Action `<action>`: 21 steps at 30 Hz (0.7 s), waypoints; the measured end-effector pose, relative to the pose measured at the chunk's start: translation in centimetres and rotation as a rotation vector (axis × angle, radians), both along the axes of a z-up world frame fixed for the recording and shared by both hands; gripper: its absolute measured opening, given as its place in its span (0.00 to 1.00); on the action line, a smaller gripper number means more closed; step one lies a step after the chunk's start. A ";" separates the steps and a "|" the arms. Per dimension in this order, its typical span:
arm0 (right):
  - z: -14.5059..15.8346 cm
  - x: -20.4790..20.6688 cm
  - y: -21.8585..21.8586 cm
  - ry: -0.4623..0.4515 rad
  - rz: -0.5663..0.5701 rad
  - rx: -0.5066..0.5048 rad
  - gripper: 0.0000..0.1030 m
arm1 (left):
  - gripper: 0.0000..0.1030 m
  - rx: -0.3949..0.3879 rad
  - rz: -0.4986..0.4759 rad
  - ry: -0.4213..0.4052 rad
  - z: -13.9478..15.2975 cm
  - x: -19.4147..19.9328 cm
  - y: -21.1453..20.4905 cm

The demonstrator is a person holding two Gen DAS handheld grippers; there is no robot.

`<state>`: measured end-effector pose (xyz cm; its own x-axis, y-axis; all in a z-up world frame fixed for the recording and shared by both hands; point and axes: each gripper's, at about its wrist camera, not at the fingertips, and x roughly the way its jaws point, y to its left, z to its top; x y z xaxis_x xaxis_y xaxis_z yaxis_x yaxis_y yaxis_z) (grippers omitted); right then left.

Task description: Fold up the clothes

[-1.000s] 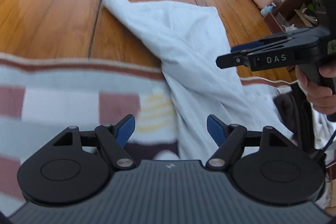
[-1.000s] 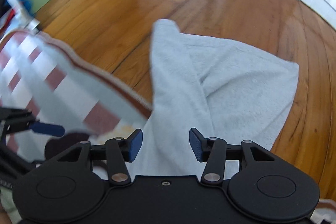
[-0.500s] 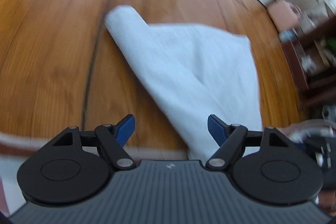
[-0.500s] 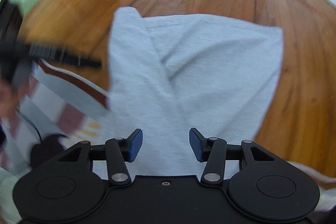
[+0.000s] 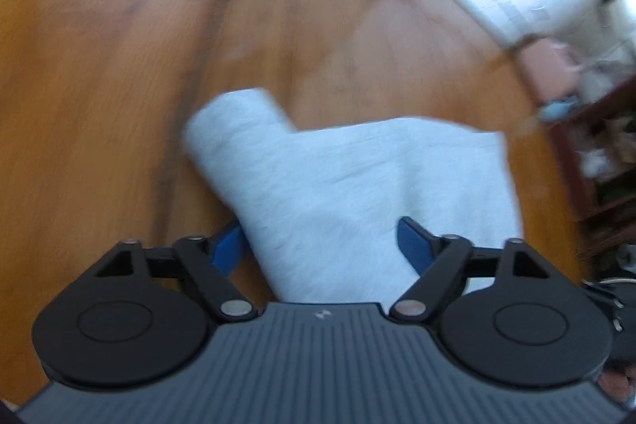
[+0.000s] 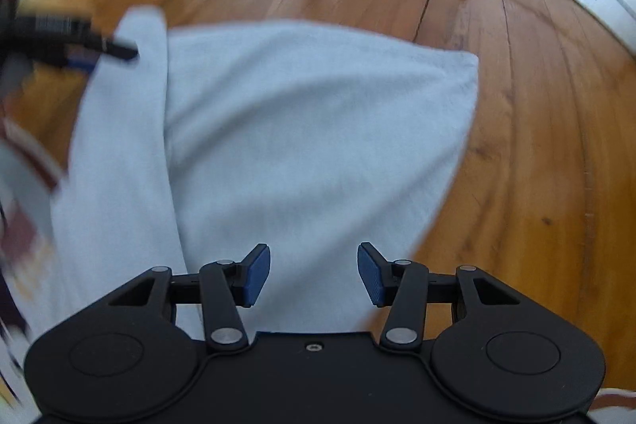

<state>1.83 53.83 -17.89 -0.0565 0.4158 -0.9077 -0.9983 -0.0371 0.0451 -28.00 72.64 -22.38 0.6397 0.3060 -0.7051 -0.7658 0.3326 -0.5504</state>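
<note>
Left gripper (image 5: 320,243) closing over pale blue garment (image 5: 357,177), apparently untouched; wooden floor (image 5: 99,86) blurred.

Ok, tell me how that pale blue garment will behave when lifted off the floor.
The garment likely hangs floppy: it lies flat with soft creases and a folded-over sleeve. It looks like thick fleecy knit, so probably easy to pinch. On the glossy floor it may slide if pushed.
</note>
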 end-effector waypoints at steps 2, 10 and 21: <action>0.2 0.2 1.4 0.088 -0.024 0.044 0.52 | 0.05 0.043 -0.032 0.018 0.5 0.3 -0.3; 1.2 -2.5 4.5 0.257 0.059 0.193 0.52 | 0.05 0.247 -0.102 -0.023 6.2 -0.7 -1.8; 1.0 -4.9 6.4 0.369 0.237 0.215 0.59 | 0.05 0.341 -0.201 -0.124 10.5 1.7 -2.2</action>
